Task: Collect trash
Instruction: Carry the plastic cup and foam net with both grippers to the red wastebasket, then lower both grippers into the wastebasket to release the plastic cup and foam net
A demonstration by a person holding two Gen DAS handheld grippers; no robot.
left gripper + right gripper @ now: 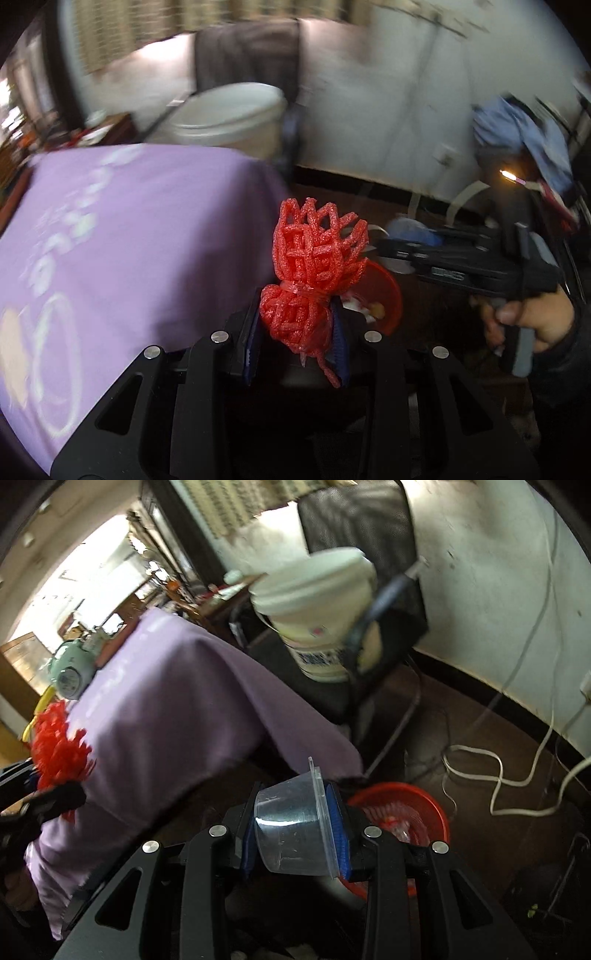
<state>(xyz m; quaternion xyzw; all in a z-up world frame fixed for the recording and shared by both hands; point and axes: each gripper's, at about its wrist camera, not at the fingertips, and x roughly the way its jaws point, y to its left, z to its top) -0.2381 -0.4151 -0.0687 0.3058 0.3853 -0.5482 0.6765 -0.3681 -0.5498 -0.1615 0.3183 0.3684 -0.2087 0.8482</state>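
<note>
Red foam netting (310,266) sits clamped in the left hand-held gripper (297,332); the right hand-held gripper (295,834) squeezes a clear plastic cup (295,827) above the red basket (424,812).

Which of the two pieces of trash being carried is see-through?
The clear plastic cup, clamped sideways in the right hand-held gripper. The other piece, in the left hand-held gripper, is an opaque red foam fruit net.

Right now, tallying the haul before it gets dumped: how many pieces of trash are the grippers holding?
2. A red foam net is clamped in the left gripper; a clear plastic cup is in the right gripper. The red basket below holds more, partly hidden.
</note>
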